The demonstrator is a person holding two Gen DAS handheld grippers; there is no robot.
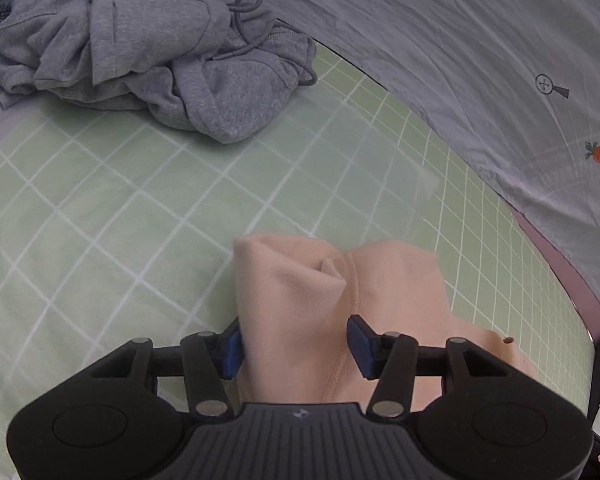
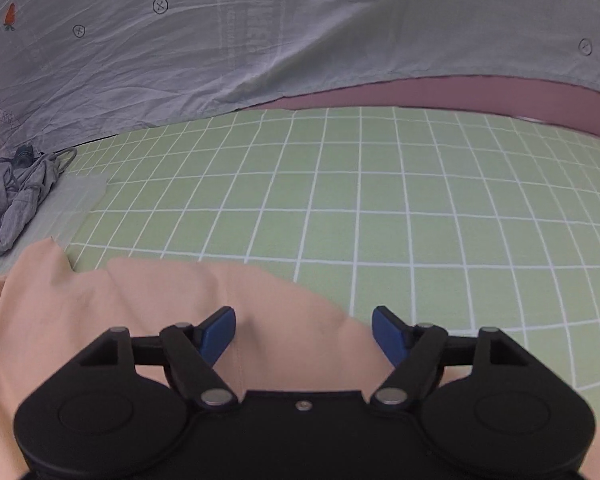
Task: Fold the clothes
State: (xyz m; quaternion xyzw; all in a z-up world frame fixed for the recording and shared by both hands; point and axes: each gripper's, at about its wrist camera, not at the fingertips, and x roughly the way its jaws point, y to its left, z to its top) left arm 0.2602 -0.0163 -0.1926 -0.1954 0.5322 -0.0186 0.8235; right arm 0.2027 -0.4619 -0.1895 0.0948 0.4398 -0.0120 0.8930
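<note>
My left claw (image 1: 296, 346): the 2 blue pads are spread wide, with a bunched fold of the peach garment (image 1: 300, 280) standing up between them. The cloth fills the gap, but the pads sit apart at its flanks and I cannot tell whether either one actually presses it.

My right claw (image 2: 304, 334): also spread wide, hanging over the same peach garment (image 2: 140, 304). Its left pad is over the cloth and its right pad is at the cloth's edge, over the sheet. Nothing is pinched here.

Peach garment: closest to me, lying on the green checked sheet (image 1: 120, 208) at the near edge of both views. In the left view it rises in a soft peak with a stitched seam running down it. In the right view it spreads flat and wrinkled under the claw and off to the left.

Green checked sheet: white grid lines on pale green, running away from the garment toward the far side.

Gray hoodie (image 1: 148, 52): crumpled in a heap with its drawstring looped on top, well apart from the peach garment, at the far left.

Pale blue quilt (image 2: 260, 40): farthest back, printed with carrots, lying along the far edge of the sheet.
</note>
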